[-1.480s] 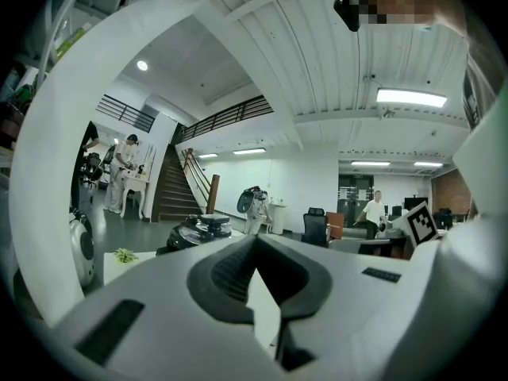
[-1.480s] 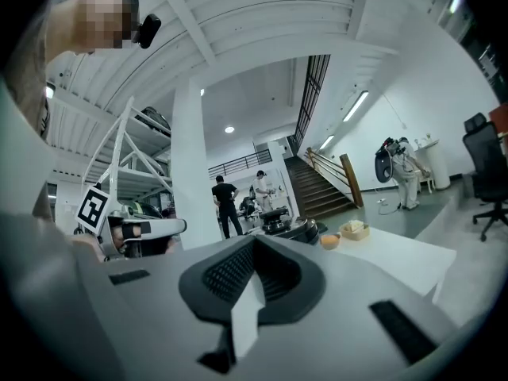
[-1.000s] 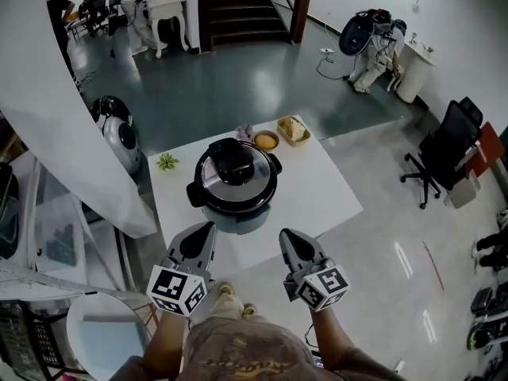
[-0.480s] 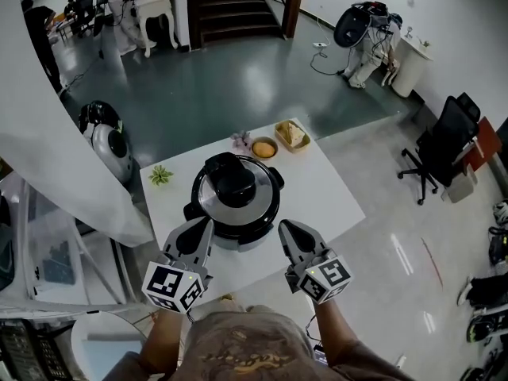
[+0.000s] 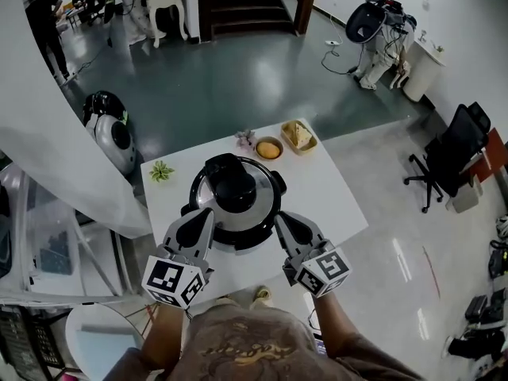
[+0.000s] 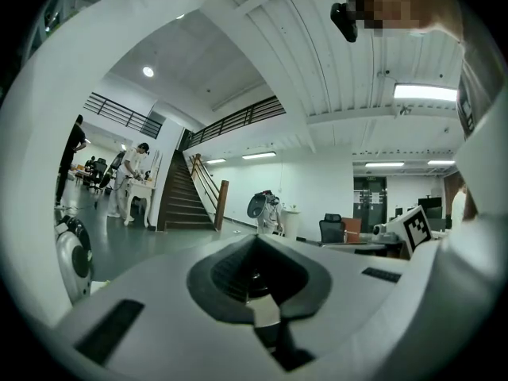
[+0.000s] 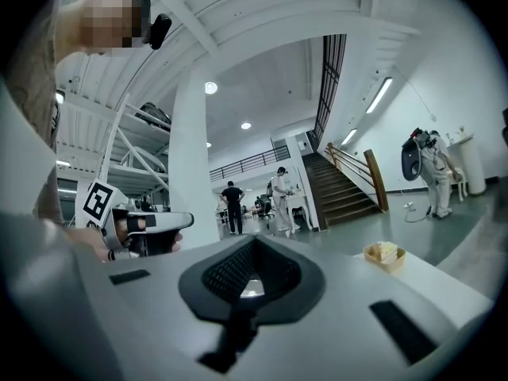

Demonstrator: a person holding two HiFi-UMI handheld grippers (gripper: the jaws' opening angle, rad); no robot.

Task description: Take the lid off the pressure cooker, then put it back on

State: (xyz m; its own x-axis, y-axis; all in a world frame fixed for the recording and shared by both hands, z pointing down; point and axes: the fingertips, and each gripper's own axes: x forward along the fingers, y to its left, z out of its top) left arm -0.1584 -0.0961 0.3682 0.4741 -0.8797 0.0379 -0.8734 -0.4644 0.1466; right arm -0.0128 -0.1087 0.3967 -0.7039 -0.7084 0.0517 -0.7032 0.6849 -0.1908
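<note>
The left gripper point(image 5: 193, 235) has its jaws pressed together on nothing, at about 7 o'clock of the pressure cooker point(image 5: 248, 235) in the head view. The right gripper point(image 5: 292, 230), likewise closed and empty, sits at 5 o'clock. The cooker stands on the white table point(image 5: 333, 197) with its lid point(image 5: 234, 190) on, and I cannot tell whether either tip touches it.

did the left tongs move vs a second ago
Yes. The left tongs advanced from the near edge of the white table toward the round black and silver pressure cooker; their tip now sits beside its near left side.
</note>
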